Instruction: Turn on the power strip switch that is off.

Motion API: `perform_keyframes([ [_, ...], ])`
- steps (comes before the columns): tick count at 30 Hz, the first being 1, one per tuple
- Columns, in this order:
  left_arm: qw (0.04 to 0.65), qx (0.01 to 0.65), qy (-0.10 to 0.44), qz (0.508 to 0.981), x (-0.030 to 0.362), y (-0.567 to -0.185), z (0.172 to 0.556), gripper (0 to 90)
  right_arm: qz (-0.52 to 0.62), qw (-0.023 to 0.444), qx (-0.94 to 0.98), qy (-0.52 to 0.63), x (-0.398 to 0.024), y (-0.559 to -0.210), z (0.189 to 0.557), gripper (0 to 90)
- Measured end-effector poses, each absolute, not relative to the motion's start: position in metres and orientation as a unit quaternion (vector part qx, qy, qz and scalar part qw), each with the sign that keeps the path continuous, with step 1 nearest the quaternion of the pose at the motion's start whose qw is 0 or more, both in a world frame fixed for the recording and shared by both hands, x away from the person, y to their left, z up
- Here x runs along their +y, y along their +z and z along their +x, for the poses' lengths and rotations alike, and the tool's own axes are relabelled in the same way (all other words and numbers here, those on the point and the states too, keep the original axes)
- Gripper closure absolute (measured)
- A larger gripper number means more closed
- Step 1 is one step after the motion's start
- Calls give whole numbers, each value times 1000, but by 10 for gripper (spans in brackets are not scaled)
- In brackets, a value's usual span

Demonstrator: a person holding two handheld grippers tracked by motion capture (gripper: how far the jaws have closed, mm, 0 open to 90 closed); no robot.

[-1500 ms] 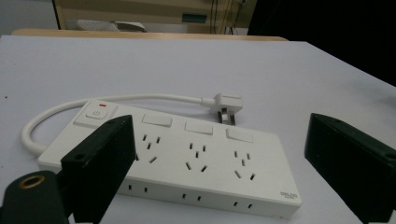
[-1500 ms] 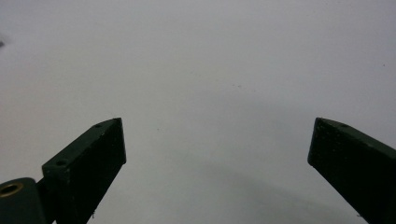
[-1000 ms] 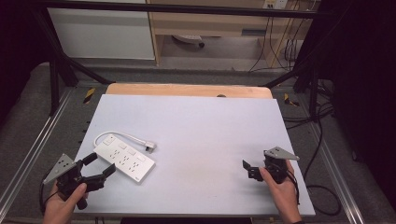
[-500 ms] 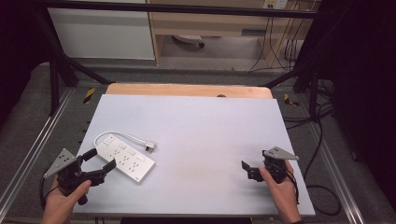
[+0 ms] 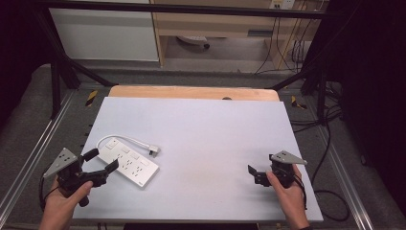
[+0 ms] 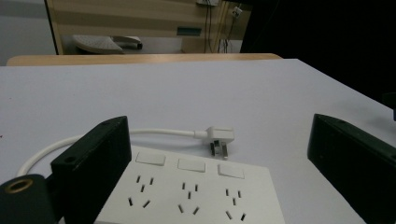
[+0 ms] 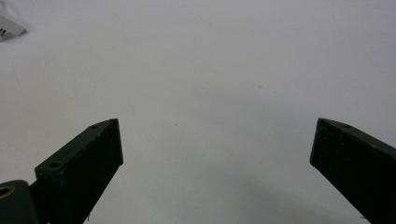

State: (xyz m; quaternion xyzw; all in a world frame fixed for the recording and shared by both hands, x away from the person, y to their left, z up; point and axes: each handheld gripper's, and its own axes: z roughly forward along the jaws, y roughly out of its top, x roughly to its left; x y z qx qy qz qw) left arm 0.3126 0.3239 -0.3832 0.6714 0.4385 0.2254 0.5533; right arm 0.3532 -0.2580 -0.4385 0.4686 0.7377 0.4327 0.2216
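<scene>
Power strip (image 5: 128, 163): white smooth plastic, slight sheen; cord (image 6: 154, 133) and plug (image 6: 219, 137) same white plastic. Table top (image 5: 215, 129): matt pale grey, smooth; wood edge (image 5: 191, 92) along upper side. Left gripper (image 6: 219, 186) jaws: matt black plastic.

No readable text, brand or number appears anywhere; the white power strip (image 6: 187, 191) (three blank switches, rows of socket holes) carries no legible marking.

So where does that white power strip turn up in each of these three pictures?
High view: power strip lies lower left on the table, by the left gripper.
Left gripper view: bottom centre, between the open fingers.
Right gripper view: a white corner at the top left edge.
Shared landmark: the white table.
</scene>
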Motion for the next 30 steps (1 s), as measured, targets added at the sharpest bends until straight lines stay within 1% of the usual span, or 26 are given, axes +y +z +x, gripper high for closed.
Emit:
perform_keyframes([
  [12, 554, 440, 231, 668, 323, -376, 318, 69, 469, 220, 734, 439, -260, -438, 353, 29],
  [15, 552, 440, 242, 666, 322, -375, 320, 77, 470, 221, 732, 441, -261, -437, 353, 29],
  [30, 545, 437, 228, 678, 308, -376, 335, 75, 470, 220, 729, 446, -263, -437, 353, 25],
])
